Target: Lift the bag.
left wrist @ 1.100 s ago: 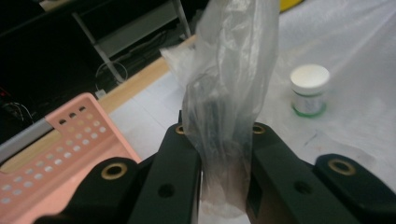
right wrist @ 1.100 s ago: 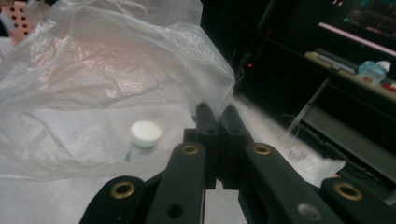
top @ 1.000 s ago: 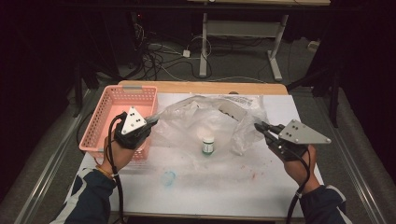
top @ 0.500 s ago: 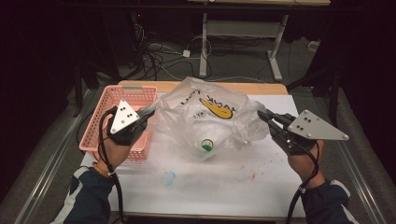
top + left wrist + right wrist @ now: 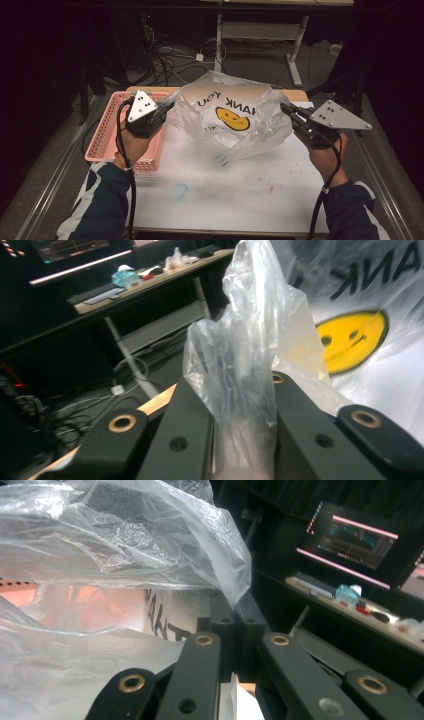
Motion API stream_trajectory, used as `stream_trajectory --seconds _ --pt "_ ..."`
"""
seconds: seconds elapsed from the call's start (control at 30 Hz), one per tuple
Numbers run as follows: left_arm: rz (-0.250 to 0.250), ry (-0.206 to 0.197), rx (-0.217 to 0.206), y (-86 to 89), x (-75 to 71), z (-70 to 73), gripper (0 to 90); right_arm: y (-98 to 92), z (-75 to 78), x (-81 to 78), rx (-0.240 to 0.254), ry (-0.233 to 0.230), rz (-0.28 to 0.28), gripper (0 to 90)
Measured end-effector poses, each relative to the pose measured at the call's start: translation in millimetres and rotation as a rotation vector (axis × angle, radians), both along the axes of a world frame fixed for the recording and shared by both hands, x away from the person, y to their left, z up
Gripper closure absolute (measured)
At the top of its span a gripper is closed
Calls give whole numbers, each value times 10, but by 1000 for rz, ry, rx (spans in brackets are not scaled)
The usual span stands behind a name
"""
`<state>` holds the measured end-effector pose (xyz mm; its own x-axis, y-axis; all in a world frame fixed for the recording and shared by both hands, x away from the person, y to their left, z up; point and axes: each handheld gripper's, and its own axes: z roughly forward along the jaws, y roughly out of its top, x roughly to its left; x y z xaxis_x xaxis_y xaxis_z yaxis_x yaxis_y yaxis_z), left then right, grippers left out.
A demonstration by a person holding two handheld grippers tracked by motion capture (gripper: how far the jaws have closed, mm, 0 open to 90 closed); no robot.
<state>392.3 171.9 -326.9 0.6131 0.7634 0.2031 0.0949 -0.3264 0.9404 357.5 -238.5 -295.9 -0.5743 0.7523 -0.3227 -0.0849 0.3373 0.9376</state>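
A clear plastic bag [image 5: 232, 120] printed with a yellow smiley face and dark lettering is held stretched between the two grippers, above the middle of the bench [image 5: 250, 200]. The left gripper [image 5: 167, 107] has its fingers closed on the bag's left edge; in the left gripper view a bunched fold of the film [image 5: 245, 375] stands up from between the two black fingers, pinched there. The right gripper [image 5: 286, 108] has its fingers closed on the bag's right edge; in the right gripper view the fingers meet with a corner of the film [image 5: 235, 587] caught at their tips and the rest of the bag billowing to the left. The lowest part of the bag hangs close over the bench top; whether it touches cannot be told. Both hands are raised off the bench at about the same height, forearms in dark sleeves with light stripes coming in from the near edge, each gripper pointing inward toward the bag, grey three-cornered plates uppermost. The bench top is white, with a faint blue ring mark [image 5: 181, 190] near the left forearm and reddish specks [image 5: 272, 189] toward the right. A pink slotted basket [image 5: 102, 137] stands at the bench's left edge, just behind the left hand. The room is dark; cables [image 5: 170, 57] lie on the floor beyond the bench, before a white desk frame [image 5: 295, 45].
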Motion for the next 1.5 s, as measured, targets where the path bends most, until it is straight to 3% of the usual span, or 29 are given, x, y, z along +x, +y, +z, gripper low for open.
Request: stream_trajectory --seconds 0.3,0.5,0.67,0.73,0.93,1.1,1.27,1.37,1.5 --pt "14 -21 0 -268 346 -141 873 -47 -81 468 -17 53 -85 900" --pt "41 -7 5 -365 621 -44 872 -107 9 751 -14 77 -146 900" --pt "68 -27 17 -419 805 119 873 -153 158 940 2 96 -190 900" --pt "71 -39 -5 -414 835 212 872 -166 235 960 10 88 -195 900" --pt "101 -58 -2 -404 899 344 873 -158 459 890 29 66 -191 900" --pt "125 -62 -34 -333 955 477 873 -149 725 791 40 30 -195 900" --pt "142 -78 -37 -308 1000 615 873 -145 954 721 54 2 -202 900" --pt "133 -60 -36 -361 1036 614 873 -152 966 781 43 12 -232 900" --pt "133 -42 -27 -440 1091 548 871 -188 852 921 30 49 -259 900"
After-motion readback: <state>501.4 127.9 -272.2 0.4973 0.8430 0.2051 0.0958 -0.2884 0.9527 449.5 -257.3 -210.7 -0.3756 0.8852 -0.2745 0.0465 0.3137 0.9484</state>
